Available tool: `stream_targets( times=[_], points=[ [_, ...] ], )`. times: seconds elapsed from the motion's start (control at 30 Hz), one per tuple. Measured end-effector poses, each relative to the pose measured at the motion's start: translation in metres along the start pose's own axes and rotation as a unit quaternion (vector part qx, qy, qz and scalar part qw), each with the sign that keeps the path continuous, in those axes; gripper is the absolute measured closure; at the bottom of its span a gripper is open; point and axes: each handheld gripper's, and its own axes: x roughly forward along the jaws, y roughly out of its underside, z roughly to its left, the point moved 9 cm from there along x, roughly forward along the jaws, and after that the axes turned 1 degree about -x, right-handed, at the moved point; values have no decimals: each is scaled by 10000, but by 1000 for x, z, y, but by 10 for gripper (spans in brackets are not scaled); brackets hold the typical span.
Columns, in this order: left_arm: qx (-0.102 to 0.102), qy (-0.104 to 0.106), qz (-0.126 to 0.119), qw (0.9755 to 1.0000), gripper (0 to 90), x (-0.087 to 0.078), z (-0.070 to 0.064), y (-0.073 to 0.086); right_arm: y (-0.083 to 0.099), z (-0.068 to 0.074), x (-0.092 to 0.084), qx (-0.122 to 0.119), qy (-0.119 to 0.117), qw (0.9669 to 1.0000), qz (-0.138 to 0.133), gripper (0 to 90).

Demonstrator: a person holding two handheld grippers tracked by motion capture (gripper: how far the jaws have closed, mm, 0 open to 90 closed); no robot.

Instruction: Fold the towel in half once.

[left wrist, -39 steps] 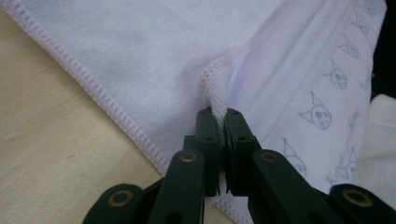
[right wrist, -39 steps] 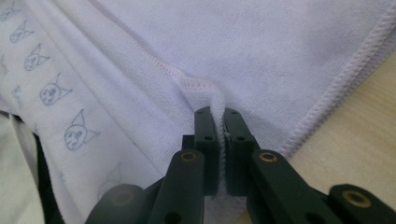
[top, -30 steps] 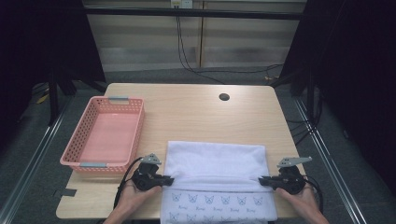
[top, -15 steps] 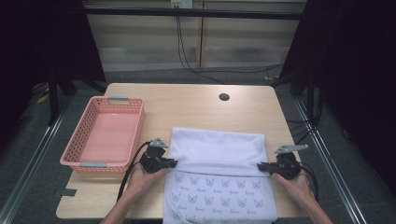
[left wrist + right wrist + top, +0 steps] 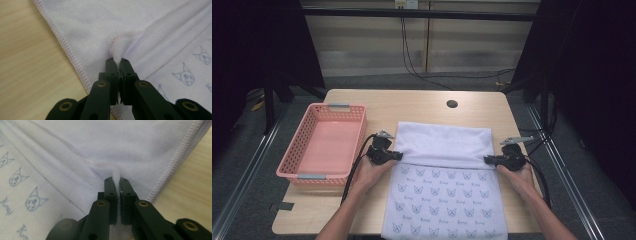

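From above, the towel (image 5: 444, 185) lies on the worktop (image 5: 422, 102) right of the pink basket (image 5: 324, 145) — both grippers (image 5: 398, 156) (image 5: 488, 160) pinch its folded edge. Left gripper view: jaws clamped tight on the hem (image 5: 116, 56). Right gripper view: likewise — uneven pulling could skew the fold.

A lab: wooden table (image 5: 422, 102) between dark curtains (image 5: 257, 40), floor cables (image 5: 432, 75).

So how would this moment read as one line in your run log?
left gripper: shut on towel | right gripper: shut on towel | fold: partway | basket: empty
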Motion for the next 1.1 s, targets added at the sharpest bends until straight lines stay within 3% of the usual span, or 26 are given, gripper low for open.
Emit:
stream_targets(
  times=[0.17, 0.23, 0.3, 0.43, 0.53, 0.57, 0.67, 0.8, 0.9, 0.97, 1.1],
  points=[
    [-18, -246, 65, 9997, 870, 5, 17, -12, -19, -12, 16, -64, 143, 9999, 11, 867],
    [-137, -311, 8, 9994, 870, 7, 21, -15, -27, -17, 23, -43, 182, 9998, -4, 866],
    [-89, -414, 21, 9991, 870, 9, 25, -19, -35, -21, 29, 85, 229, 9997, -37, 866],
    [-222, -447, -72, 9987, 870, 13, 36, -26, -48, -31, 41, 269, 245, 9993, -128, 866],
    [-158, -545, -3, 9984, 870, 15, 40, -29, -54, -34, 45, 137, 399, 9991, -58, 865],
    [-199, -544, -65, 9983, 870, 16, 42, -31, -56, -35, 47, 45, 435, 9990, -73, 865],
    [-353, -493, -158, 9980, 870, 18, 49, -35, -60, -40, 50, 218, 405, 9989, -132, 865],
    [-217, -552, -93, 9982, 870, 22, 56, -42, -68, -45, 56, 117, 553, 9984, -29, 865],
    [-270, -619, -78, 9977, 870, 24, 60, -46, -76, -48, 61, 60, 697, 9975, 99, 864],
    [-369, -619, -189, 9972, 870, 26, 62, -49, -79, -51, 65, 95, 710, 9974, -6, 864],
    [-434, -569, -153, 9973, 871, 26, 64, -51, -82, -53, 68, 171, 722, 9972, -132, 864]
  ],
)
